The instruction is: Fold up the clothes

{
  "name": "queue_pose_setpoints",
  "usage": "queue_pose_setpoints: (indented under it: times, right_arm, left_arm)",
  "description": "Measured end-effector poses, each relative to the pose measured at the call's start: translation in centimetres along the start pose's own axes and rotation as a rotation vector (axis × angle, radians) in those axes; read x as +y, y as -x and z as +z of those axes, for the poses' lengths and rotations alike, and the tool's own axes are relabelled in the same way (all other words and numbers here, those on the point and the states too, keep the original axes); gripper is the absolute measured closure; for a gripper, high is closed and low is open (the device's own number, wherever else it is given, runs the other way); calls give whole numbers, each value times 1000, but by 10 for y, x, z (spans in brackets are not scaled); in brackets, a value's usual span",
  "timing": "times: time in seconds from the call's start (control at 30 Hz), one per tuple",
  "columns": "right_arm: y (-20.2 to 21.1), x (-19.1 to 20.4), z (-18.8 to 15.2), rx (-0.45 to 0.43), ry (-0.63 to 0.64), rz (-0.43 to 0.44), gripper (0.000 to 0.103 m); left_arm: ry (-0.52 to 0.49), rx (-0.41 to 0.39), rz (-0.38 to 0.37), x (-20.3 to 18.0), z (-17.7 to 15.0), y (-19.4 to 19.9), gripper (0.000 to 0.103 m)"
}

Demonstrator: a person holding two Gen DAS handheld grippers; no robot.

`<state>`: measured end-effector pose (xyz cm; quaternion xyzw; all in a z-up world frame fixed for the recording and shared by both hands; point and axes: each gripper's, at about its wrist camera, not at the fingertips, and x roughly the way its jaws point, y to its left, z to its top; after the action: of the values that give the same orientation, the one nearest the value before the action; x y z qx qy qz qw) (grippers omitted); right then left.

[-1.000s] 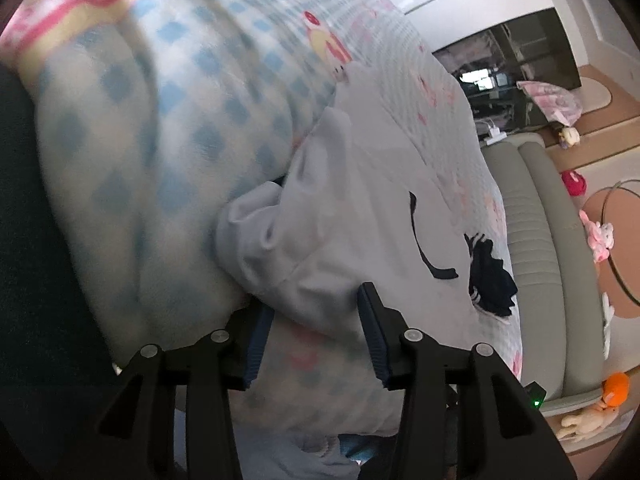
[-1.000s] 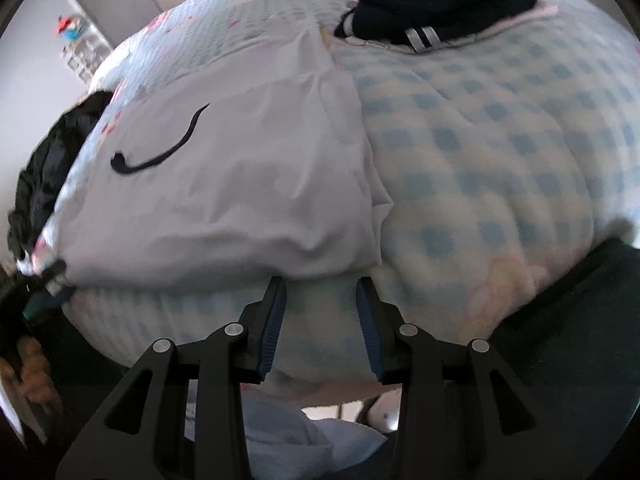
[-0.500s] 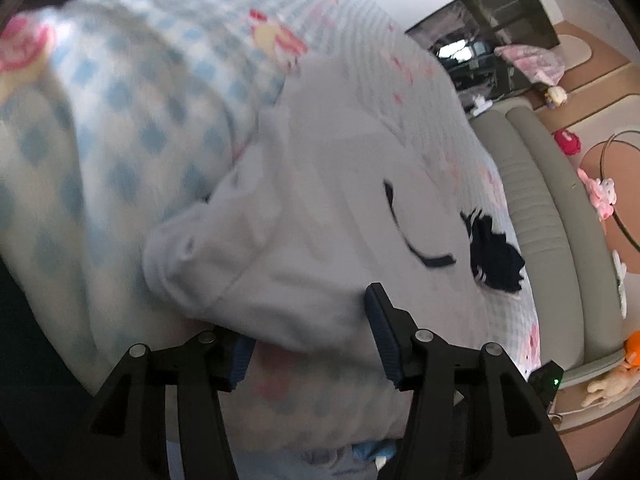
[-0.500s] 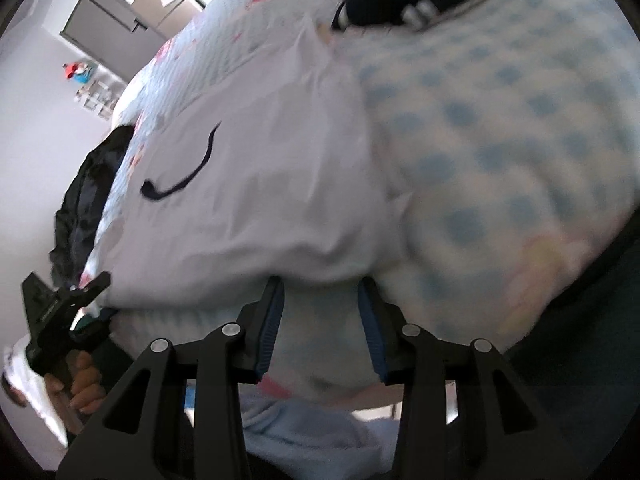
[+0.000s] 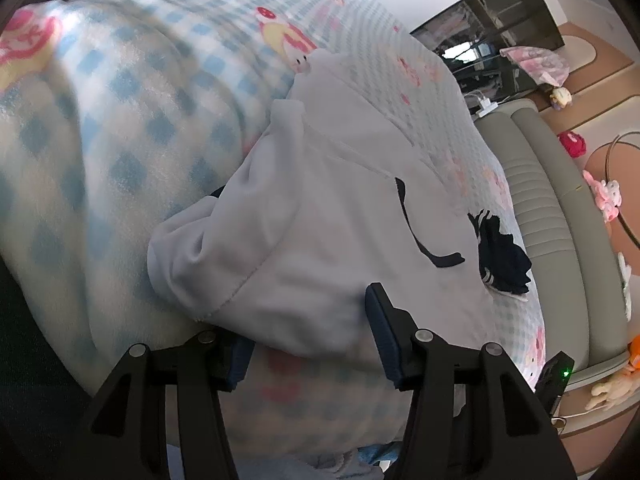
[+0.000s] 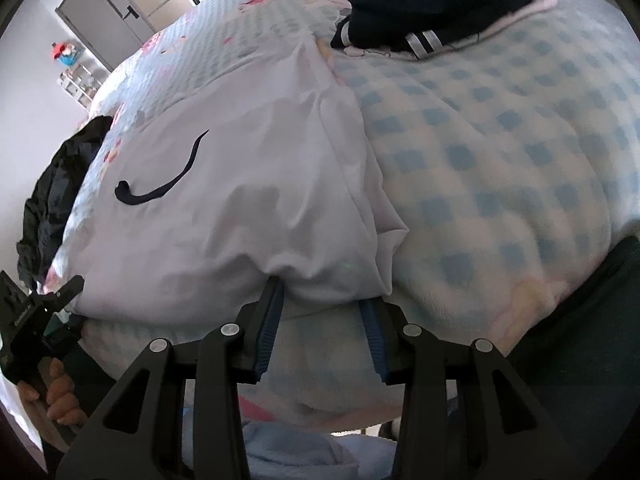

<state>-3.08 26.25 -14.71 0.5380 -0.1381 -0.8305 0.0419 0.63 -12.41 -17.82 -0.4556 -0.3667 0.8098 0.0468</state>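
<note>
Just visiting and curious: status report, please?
Both hand-held grippers open at white shirt's near hem. Shirt flat on checked blanket. Nothing in the way.

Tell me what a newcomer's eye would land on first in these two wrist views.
First comes the pale grey-white garment with a dark curved swoosh mark, spread across the blue-and-white checked fleece blanket. Both grippers sit at its near hem: the left gripper and the right gripper each straddle the cloth edge with jaws apart. Beyond it, a folded navy garment with white stripes lies on the blanket's far side.
</note>
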Motion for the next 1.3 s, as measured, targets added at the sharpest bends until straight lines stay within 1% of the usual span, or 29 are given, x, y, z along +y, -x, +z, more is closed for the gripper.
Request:
queue_pose_setpoints:
  times: [0.23,0.33,0.4,0.5,0.6,0.67,0.73,0.83,0.87,0.9,0.93,1.0,1.03,1.17,1.23,1.27,1.3]
  right_arm:
    - [5,7,-2,15,36,-39,62]
    - [8,6,-8,27,46,-22,62]
    - [9,7,-11,45,50,18,62]
    - [4,5,-17,76,24,124,62]
    - [-6,-13,-16,78,-82,184,62]
    - [-2,-24,-14,48,-135,198,62]
    - [3,-35,-11,12,-185,207,62]
    - [11,-40,-8,-65,-196,162,62]
    - [9,-41,-7,-69,-208,164,62]
    - [6,-43,-7,-68,-231,178,62]
    - [5,-45,-8,-72,-252,195,62]
    - [5,-48,-9,-91,-286,228,62]
    - [5,-48,-10,-102,-299,242,62]
    - [9,-61,-13,-148,-357,269,61]
    - [7,-65,-10,-138,-365,283,50]
    - [5,-65,-9,-125,-353,274,50]
    - [2,-65,-9,-113,-337,259,50]
  left_arm:
    - [-3,5,9,1,0,-2,50]
    - [-4,6,7,3,1,-1,50]
    - [-6,7,7,3,2,-1,50]
    - [-7,11,-1,4,3,-1,50]
    - [5,6,-21,7,3,2,49]
    - [18,-14,-29,9,4,6,49]
    - [30,-18,-35,9,3,6,49]
    - [30,4,-33,8,2,0,50]
    - [21,7,-25,7,2,-1,50]
    - [-2,-2,-12,3,1,0,53]
    - [-23,-13,2,0,1,2,58]
    - [-34,-25,8,-1,1,4,65]
    - [-39,-31,11,-1,2,5,65]
    - [27,0,-19,8,3,0,63]
    - [48,13,-33,11,4,-3,63]
    - [45,13,-31,11,4,-3,63]
    - [32,5,-12,10,4,-1,63]
